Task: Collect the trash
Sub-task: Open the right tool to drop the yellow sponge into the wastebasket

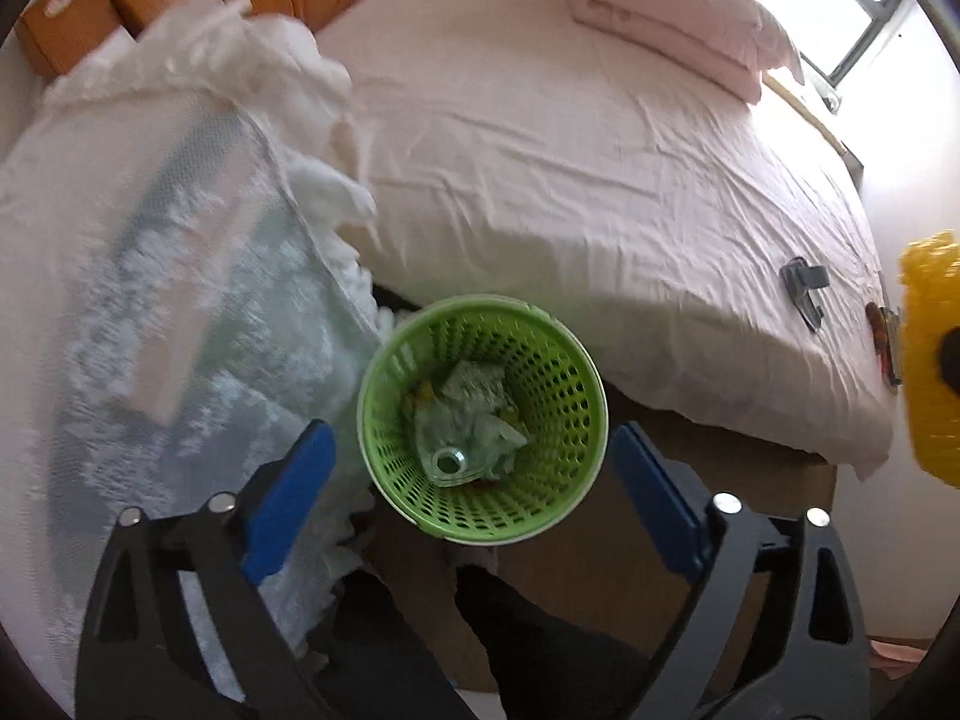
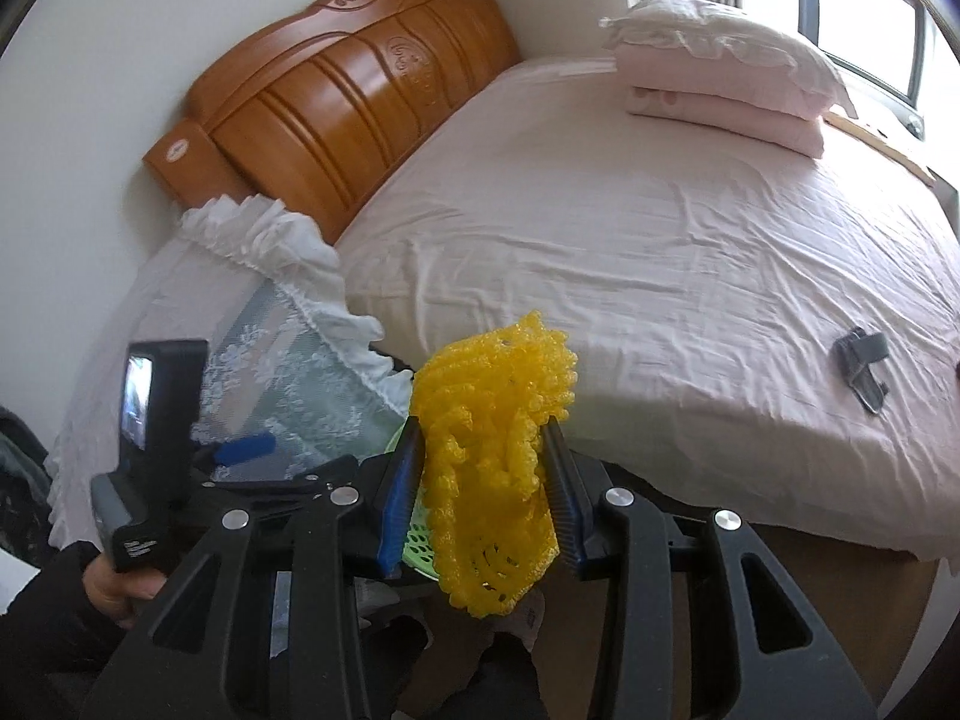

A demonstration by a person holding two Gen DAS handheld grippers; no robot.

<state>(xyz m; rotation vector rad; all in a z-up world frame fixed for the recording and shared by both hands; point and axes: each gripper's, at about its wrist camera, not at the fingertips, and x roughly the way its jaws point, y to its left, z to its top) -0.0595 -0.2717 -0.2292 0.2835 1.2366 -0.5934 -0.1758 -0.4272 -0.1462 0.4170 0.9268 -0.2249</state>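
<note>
Your right gripper (image 2: 483, 480) pinching yellow foam net (image 2: 492, 450); left gripper (image 1: 474, 480) spread, over green basket (image 1: 558, 372) already holding trash. Grey item (image 2: 861, 360) ahead on bed (image 2: 660, 228) still left.

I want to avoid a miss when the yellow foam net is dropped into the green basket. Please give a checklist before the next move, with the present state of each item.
1. Right gripper holds the yellow foam net between both fingers: ok.
2. Green basket stands upright with its mouth open: ok.
3. Room in the basket: a clear plastic bottle and crumpled wrappers lie at the bottom, space remains above: ok.
4. Net is above the basket mouth: not ok; in the left wrist view it is far off to the right.
5. Left gripper is open, holds nothing, but hovers over the basket: not ok.
6. More trash on the bed: a grey item remains: not ok.
</note>
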